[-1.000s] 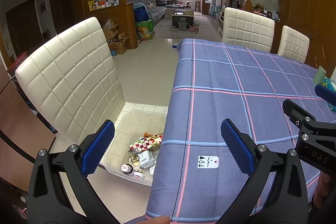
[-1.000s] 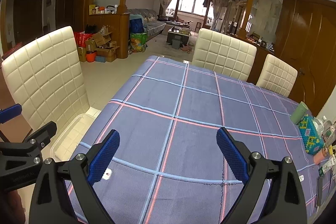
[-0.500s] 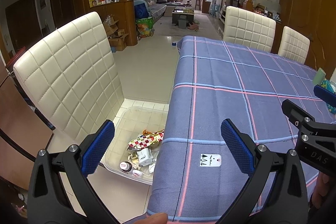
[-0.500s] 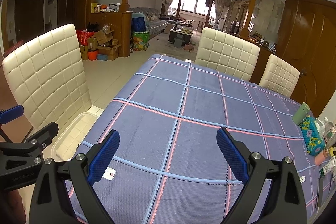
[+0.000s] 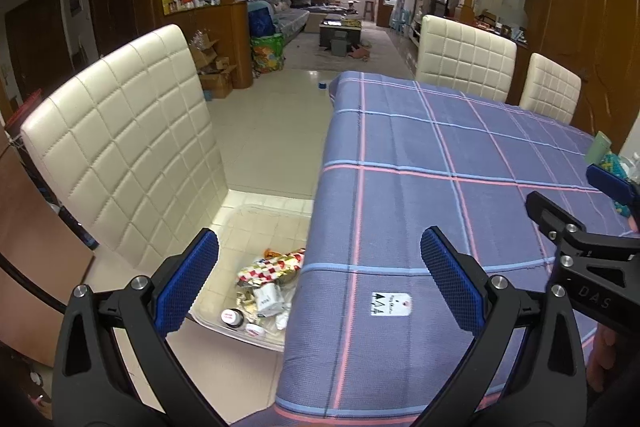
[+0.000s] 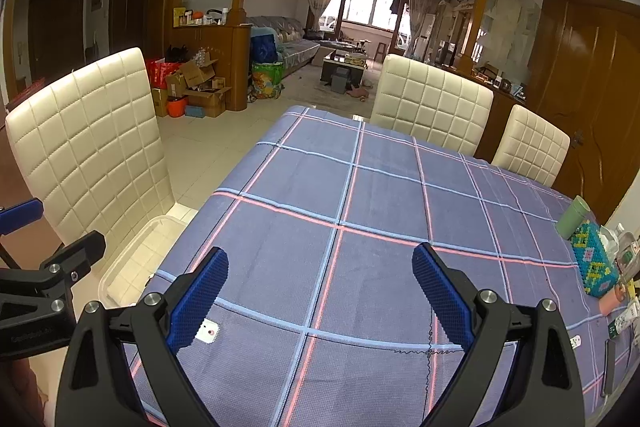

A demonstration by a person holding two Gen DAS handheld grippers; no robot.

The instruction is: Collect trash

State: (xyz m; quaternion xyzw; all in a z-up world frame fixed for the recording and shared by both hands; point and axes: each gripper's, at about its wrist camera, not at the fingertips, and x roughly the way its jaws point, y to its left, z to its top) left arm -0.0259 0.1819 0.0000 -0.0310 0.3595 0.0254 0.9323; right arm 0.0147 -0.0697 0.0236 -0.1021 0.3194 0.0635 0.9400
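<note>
Both tools are spread wide, jaws released, nothing between the blue pads.

Left tool: it hangs over the near left edge of the table, which carries a purple checked cloth. The trash lies below and between the two fingers, nearer the left one: a red-and-white checked wrapper, crumpled paper, a small white carton and two round caps. All of it sits in a clear plastic bin that rests on the seat of the near cream chair. The hanging edge of the cloth covers the right part of the bin. A white label lies on the cloth between the fingers, near the right one.

Right tool: it hangs over the bare middle of the table. The same bin shows at the left beside the table edge; its contents cannot be seen from this view.

Surroundings: a green cup, a beaded tissue box and small items crowd the far right edge of the table. Two more cream chairs stand at the far side. Cardboard boxes stand on the floor at far left
</note>
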